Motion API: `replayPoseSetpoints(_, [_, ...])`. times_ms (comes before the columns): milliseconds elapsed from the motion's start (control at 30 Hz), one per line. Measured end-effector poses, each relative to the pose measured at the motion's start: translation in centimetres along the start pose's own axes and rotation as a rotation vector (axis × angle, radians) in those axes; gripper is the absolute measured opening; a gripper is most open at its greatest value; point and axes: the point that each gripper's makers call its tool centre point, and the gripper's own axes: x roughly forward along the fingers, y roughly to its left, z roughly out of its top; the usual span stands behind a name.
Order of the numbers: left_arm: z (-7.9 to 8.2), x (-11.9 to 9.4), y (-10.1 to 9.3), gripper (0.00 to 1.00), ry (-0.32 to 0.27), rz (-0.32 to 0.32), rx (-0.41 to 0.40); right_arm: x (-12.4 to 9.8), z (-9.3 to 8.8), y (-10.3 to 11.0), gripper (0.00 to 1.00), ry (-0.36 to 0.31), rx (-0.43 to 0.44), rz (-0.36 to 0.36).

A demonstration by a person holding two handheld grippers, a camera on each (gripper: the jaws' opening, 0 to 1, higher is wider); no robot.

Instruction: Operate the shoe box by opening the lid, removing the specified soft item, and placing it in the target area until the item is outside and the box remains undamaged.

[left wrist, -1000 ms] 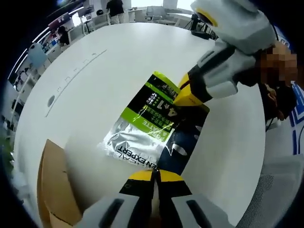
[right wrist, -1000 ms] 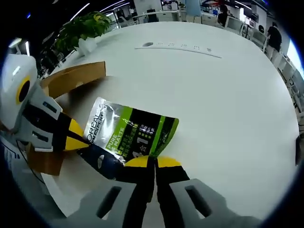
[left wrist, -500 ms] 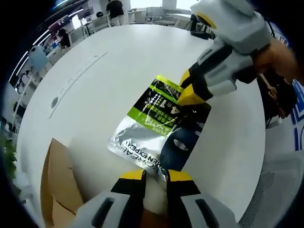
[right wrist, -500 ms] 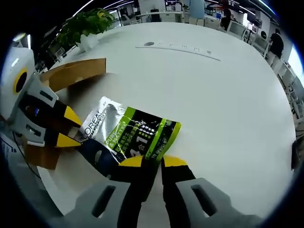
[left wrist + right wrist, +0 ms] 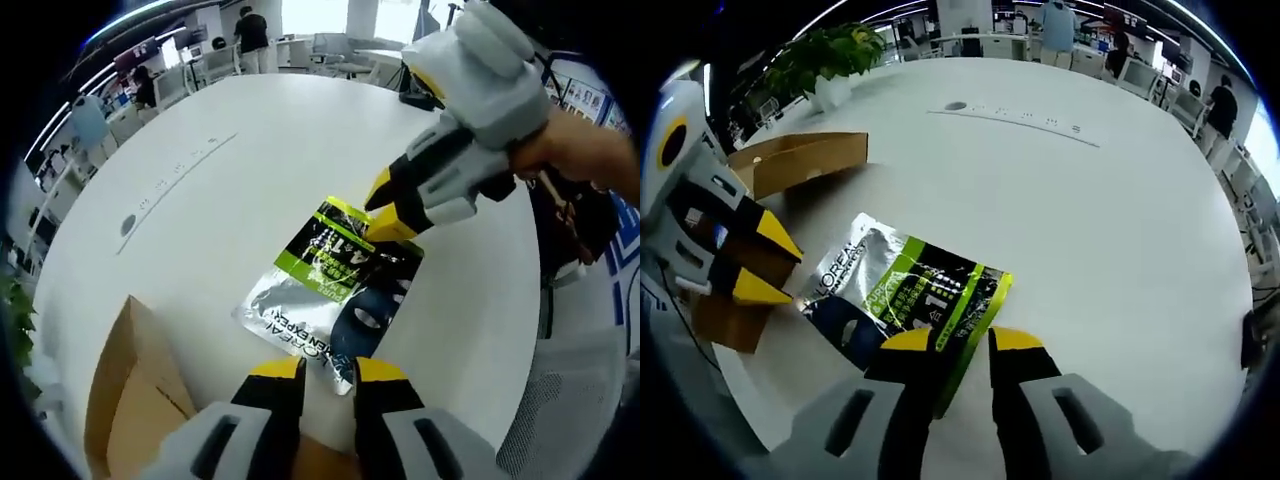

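The left gripper is hovering with its yellow-tipped jaws parted and nothing between them, just short of the silver end of the soft pouch, while the right gripper is standing likewise open and empty-handed over the pouch's green edge. The pouch is lying flat on the white table, outside the cardboard shoe box sitting just beside it. In the left gripper view the right gripper is showing at the pouch's far end, jaws apart. The pouch is looking light, limp and glossy, probably slippery and prone to sagging, so a pinch along a sealed edge or corner would seem the surest hold. The box is appearing open and undamaged.
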Motion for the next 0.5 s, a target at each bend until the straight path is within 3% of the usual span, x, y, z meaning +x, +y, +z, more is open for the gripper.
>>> replayPoseSetpoints(500, [0.0, -3.1, 0.4, 0.23, -0.096, -0.008, -0.078, -2.7, 0.5, 0.8, 0.29, -0.024, -0.043, -0.002])
